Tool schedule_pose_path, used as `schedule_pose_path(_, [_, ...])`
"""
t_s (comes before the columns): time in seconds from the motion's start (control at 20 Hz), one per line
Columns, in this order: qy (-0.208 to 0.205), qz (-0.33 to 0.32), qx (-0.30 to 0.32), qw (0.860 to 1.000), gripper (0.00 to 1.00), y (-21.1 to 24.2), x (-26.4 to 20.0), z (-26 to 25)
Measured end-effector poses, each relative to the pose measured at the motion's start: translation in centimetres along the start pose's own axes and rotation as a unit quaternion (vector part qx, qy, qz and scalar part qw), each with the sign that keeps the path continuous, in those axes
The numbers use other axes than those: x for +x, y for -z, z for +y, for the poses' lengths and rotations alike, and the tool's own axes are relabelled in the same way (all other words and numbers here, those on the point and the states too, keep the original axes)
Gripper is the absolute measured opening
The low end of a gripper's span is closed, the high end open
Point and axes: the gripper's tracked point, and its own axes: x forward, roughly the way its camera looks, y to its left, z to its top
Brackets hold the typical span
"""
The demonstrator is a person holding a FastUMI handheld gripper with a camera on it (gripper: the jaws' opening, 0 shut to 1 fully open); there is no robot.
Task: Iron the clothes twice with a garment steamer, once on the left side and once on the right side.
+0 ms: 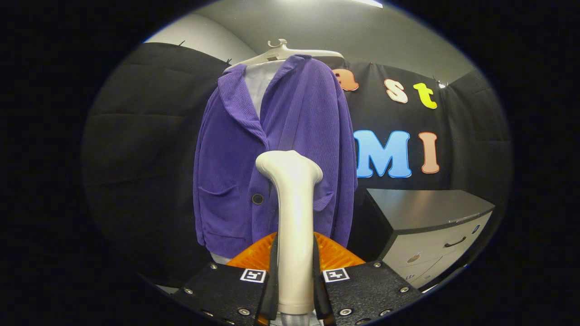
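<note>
A purple corduroy jacket [276,154] hangs on a white hanger [283,52] in front of the black cloth wall, with a pale lining at its collar and a dark button low at its middle. My gripper [294,271] is shut on the handle of a cream garment steamer [294,213], both fingers pressing its sides. The steamer stands upright between the fingers, its head level with the jacket's lower middle, just right of the button. Whether the head touches the cloth I cannot tell.
A low cabinet [430,222] with a dark top and pale drawers stands to the right of the jacket, beyond the fingers. Black cloth walls close the booth on the left and behind.
</note>
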Motion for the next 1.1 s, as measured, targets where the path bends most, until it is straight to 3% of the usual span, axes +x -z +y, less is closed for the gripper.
schedule_pose_path(0.65, [-0.004,0.079,-0.004,0.997,0.32,11.3,-2.0,0.6])
schedule_pose_path(1.1, [-0.012,0.092,0.011,0.996,0.32,12.0,-3.6,1.0])
